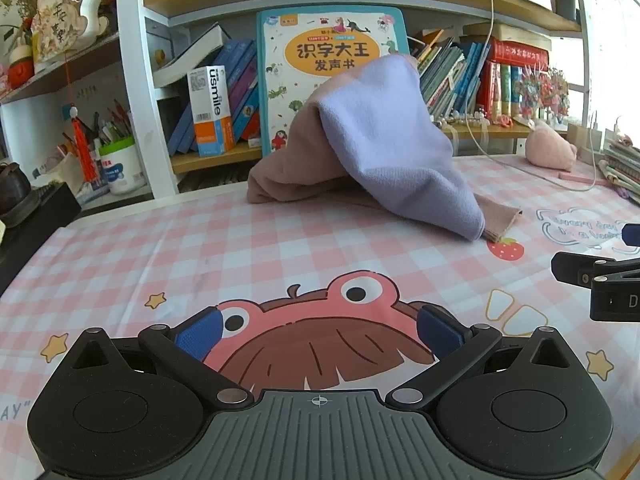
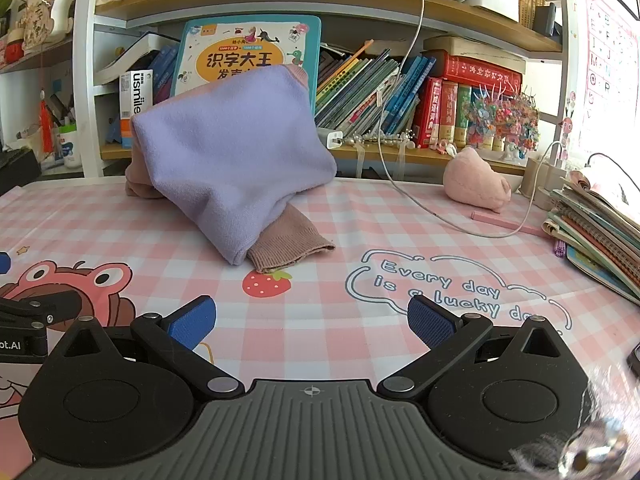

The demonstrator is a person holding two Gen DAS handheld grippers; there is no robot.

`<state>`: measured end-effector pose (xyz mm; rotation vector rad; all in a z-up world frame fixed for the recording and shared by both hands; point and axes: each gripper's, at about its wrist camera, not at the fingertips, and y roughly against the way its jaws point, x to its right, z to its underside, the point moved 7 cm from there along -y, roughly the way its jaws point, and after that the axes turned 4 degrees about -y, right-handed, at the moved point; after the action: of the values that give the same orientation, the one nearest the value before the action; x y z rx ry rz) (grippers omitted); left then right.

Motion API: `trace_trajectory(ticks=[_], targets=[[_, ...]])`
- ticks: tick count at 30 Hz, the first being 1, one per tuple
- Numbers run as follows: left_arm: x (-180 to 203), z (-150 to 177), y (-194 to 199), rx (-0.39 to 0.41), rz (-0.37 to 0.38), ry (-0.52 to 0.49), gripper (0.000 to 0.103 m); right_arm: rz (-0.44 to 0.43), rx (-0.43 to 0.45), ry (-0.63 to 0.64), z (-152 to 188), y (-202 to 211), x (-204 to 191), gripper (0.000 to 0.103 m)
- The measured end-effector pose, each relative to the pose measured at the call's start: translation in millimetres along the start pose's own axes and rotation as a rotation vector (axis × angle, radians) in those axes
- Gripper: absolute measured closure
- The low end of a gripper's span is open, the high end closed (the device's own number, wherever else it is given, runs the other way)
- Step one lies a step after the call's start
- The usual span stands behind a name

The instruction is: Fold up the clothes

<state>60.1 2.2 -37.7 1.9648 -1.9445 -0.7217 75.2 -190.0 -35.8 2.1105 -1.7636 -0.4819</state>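
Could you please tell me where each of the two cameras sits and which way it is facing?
Left wrist: low over the pink checked tablecloth, facing the bookshelf; its own open left gripper shows below, the other gripper at the right edge.
Right wrist: beside it to the right, facing likewise; the open right gripper shows below, the left one at the left edge.
Shared: the heaped lilac and dusty-pink garment, the teal children's book behind it, the pink plush toy.

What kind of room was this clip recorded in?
Most likely a child's study desk at home: a cartoon checked desk mat, a shelf of children's books behind it, and a pen pot. A lilac and pink garment lies heaped on the mat.
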Motion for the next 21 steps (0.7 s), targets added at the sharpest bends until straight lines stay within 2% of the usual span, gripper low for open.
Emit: trace_trajectory(ticks=[21], targets=[[-2.0,0.2,-1.8,-0.006,-0.004,0.003,0.000,0.000,0.000,0.006,0.7,0.1,0.2,0.000]])
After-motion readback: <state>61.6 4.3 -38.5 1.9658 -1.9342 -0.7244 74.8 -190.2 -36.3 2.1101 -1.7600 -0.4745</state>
